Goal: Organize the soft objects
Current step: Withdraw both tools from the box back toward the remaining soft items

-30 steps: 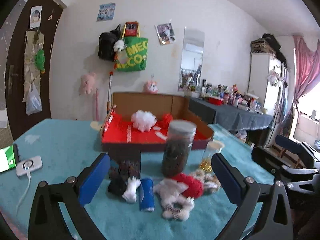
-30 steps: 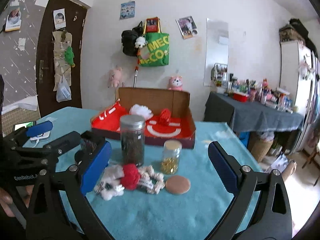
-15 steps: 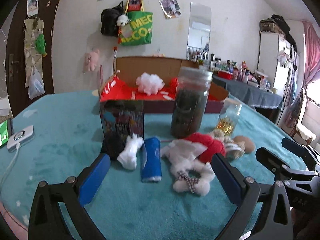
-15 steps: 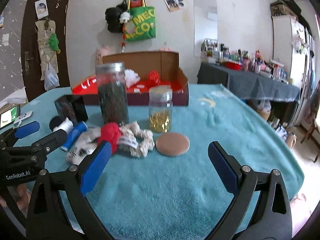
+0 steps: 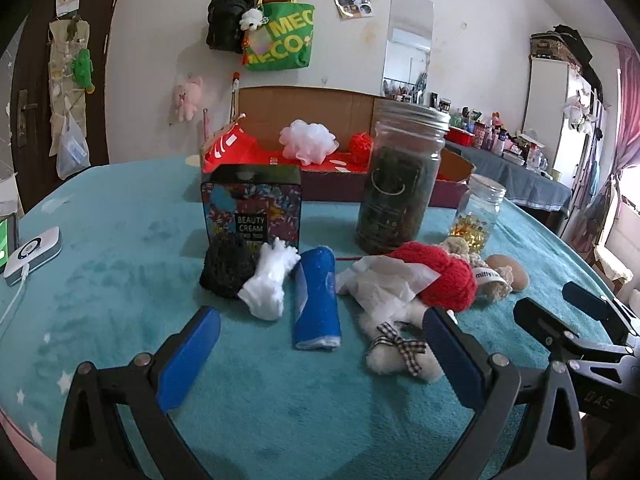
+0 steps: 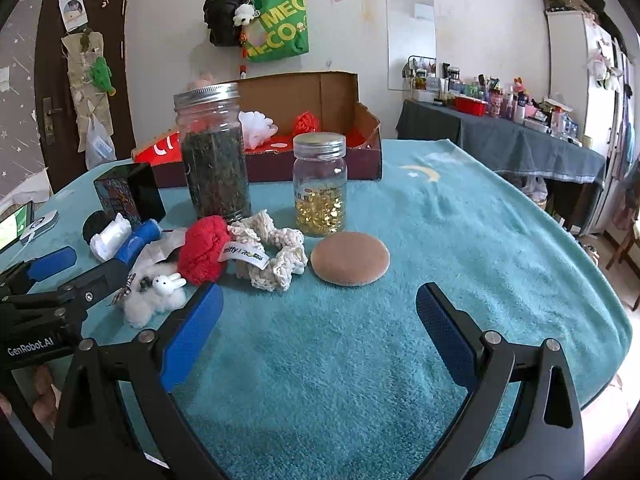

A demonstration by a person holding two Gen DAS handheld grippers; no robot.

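Soft things lie in a row on the teal cloth: a black pompom [image 5: 226, 266], a white fluffy piece [image 5: 269, 282], a rolled blue cloth [image 5: 317, 299], a red knitted ball [image 5: 438, 279], a cream crochet scrunchie [image 6: 269, 254] and a white fluffy toy [image 5: 400, 350] with a checked bow. A tan round puff [image 6: 350, 258] lies to their right. My left gripper [image 5: 320, 354] is open just in front of the blue roll. My right gripper [image 6: 318, 326] is open, low over the cloth before the puff. The open cardboard box [image 5: 308, 106] behind holds a white pouf [image 5: 308, 142] and a red ball.
A tall dark jar [image 5: 400, 178], a small jar of yellow capsules [image 6: 320, 184] and a Beauty Cream tin [image 5: 251, 208] stand between the soft things and the box. A white device [image 5: 34, 250] with a cable lies at the table's left edge. A cluttered side table [image 6: 504, 136] stands right.
Both grippers have dropped lower and come nearer to the row of soft things, which now looks larger. Both stay open and hold nothing.
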